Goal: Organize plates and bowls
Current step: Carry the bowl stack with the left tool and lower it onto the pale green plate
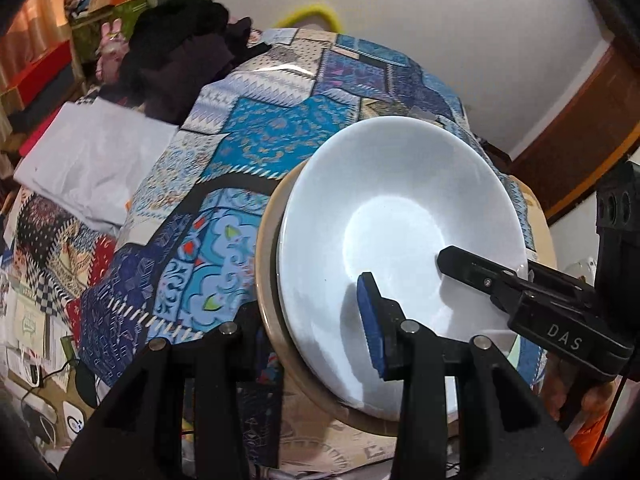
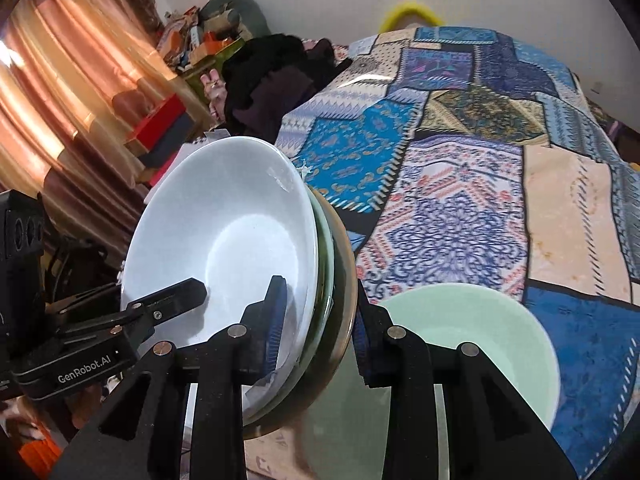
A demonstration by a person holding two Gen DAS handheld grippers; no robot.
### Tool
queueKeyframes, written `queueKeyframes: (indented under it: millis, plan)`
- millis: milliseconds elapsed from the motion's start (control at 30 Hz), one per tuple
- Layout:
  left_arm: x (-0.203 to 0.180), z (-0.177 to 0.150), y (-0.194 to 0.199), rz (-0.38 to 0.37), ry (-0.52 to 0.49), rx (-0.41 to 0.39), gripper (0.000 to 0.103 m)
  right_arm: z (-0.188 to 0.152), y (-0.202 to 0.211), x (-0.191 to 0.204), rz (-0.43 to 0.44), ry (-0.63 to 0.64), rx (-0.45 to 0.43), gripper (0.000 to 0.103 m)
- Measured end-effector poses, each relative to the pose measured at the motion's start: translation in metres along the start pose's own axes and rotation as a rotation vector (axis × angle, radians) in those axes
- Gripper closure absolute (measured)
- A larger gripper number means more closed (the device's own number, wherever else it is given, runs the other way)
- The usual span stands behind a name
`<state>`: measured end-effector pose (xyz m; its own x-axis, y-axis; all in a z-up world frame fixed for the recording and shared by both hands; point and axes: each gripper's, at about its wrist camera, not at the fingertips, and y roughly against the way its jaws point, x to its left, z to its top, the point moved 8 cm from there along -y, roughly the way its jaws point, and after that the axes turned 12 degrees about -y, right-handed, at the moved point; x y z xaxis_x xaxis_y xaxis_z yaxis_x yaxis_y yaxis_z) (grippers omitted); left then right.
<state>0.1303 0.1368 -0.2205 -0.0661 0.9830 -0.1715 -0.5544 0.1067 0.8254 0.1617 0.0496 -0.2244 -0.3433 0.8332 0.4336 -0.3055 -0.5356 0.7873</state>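
From the left wrist camera, the stack of dishes (image 1: 348, 280) is lifted clear of the patchwork tablecloth (image 1: 248, 148) and tipped steeply on edge. A white plate (image 1: 400, 220) faces the lens, and behind it a tan-rimmed dish (image 1: 266, 280) shows as a thin crescent. The left gripper (image 1: 320, 332) pinches the stack at its near rim, one blue pad (image 1: 370, 320) flat on the white face, the other finger hidden behind. The right gripper (image 1: 532, 296) comes in from the plate's right and bites the opposite rim.

This looks like glazed ceramic: stiff, smooth, fairly heavy as a stack, and quick to chip or shatter. Tilted this far, I'd judge the plates could slide over one another, so the hold wants to stay across the whole rim, on both sides at once.

From the right wrist camera, the same stack (image 2: 320, 300) shows its layers: white plate (image 2: 224, 240) in front, a pale green one (image 2: 325, 240) behind it, then a dark, tan-edged dish (image 2: 344, 272). The right gripper (image 2: 320, 328) clamps all of them between its pads at the lower rim, and the left gripper (image 2: 132, 320) holds the plate's left edge. Just right of the stack, a mint green bowl (image 2: 480, 340) rests on the tablecloth (image 2: 460, 200), glossy and equally breakable.
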Motion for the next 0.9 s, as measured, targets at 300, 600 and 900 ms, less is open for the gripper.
queueKeyframes:
  millis: [300, 600, 900]
  plan:
    - [-0.047, 0.01, -0.004, -0.047, -0.078, -0.001, 0.064, 0.002, 0.033, -0.034, -0.036, -0.051, -0.053, 0.075]
    - [-0.092, 0.009, -0.013, -0.087, -0.15, 0.017, 0.064, -0.011, 0.061, -0.069, -0.068, -0.111, -0.084, 0.075]
    - [-0.123, -0.003, -0.028, -0.112, -0.19, 0.07, 0.064, -0.027, 0.072, -0.098, -0.089, -0.164, -0.063, 0.075]
